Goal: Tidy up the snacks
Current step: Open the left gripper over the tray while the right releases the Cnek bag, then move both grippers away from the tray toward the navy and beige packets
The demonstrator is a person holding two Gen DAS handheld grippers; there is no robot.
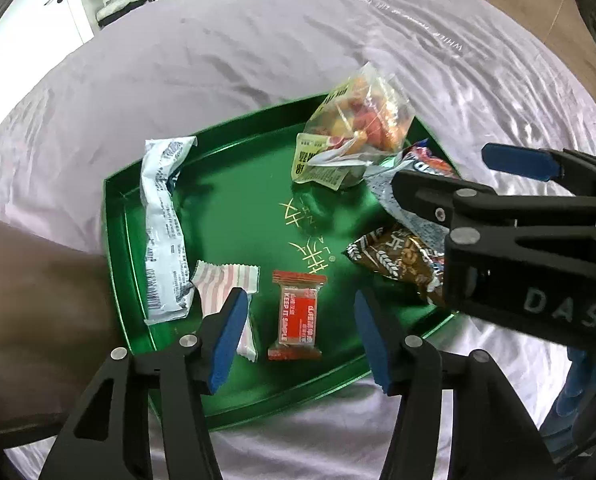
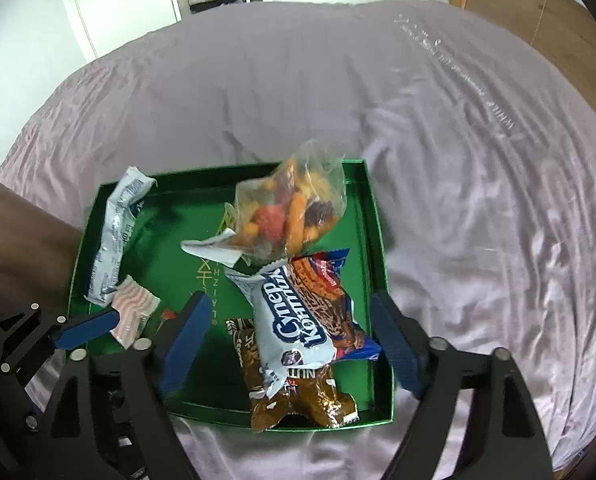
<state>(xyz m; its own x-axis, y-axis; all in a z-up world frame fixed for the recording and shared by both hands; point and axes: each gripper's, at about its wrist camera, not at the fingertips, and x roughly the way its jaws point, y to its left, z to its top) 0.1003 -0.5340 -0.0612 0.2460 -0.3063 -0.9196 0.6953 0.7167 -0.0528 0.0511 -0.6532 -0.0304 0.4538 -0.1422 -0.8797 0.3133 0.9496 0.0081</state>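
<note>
Snacks sit gathered in the green tray [image 1: 129, 216] on the lilac bedspread [image 1: 257, 52], and we judge the placing step nearly finished. Our left gripper [image 1: 298, 320] hangs above the small red packet [image 1: 295, 316], fingers spread with nothing between the pads; the packet lies flat on the tray floor beside the pink striped wrapper [image 1: 225, 280]. Our right gripper [image 2: 293, 344] stands spread wide over the blue-and-white cookie packet [image 2: 298, 312], which rests across the brown wafer packet [image 2: 298, 400], neither pad touching it. A clear bag of dried fruit [image 2: 285, 216] leans at the far side, and a long pale wrapper [image 2: 117, 236] lies along the left wall. No stray snack shows on the bedspread. The brown packet overhangs the near rim, so next we would likely nudge it inward, closing gently on crinkly film.
</note>
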